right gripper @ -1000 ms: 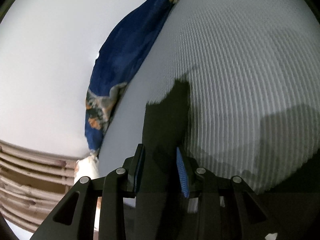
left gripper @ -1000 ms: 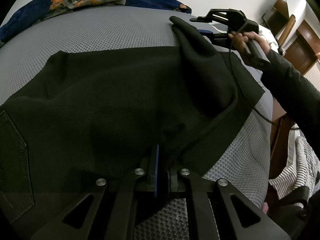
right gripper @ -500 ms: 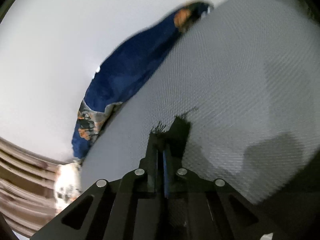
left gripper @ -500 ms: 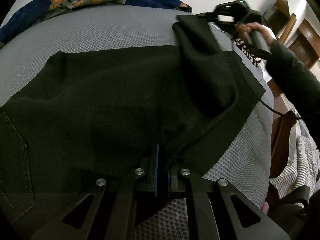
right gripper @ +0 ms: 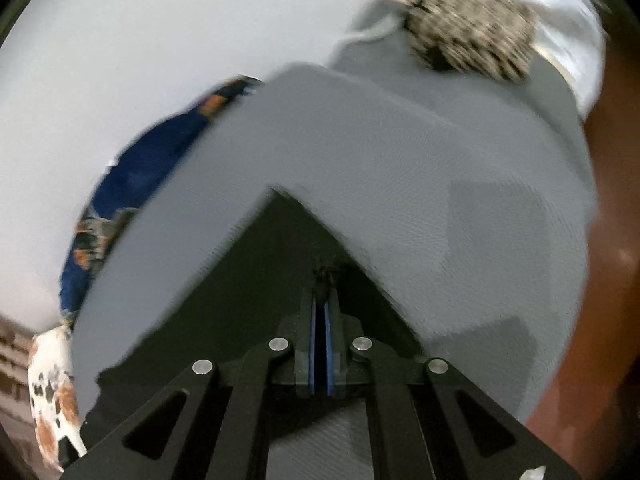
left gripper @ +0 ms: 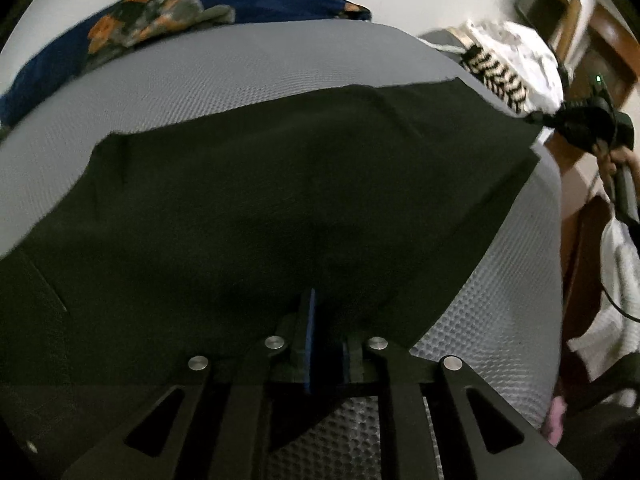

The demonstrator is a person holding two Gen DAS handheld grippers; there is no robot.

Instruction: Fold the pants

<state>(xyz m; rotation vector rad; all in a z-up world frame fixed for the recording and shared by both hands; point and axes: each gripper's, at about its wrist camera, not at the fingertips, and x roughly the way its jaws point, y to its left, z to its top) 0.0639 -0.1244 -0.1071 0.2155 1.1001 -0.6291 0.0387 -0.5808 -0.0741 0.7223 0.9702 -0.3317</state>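
Observation:
Black pants lie spread across the grey mesh bed. My left gripper is shut on the near edge of the pants. My right gripper is shut on a corner of the pants and holds it pulled out past the bed's right edge; it also shows in the left wrist view at the far right, with the cloth stretched taut between the two grippers.
A blue patterned blanket lies along the far side of the bed by the white wall. White and black-striped clothes sit at the far right corner. Brown wooden furniture stands to the right, beyond the bed edge.
My right gripper closed on the folded-over leg end and pulled it right, off the bed edge, unfolding and stretching the pants flat. My left gripper kept its hold.

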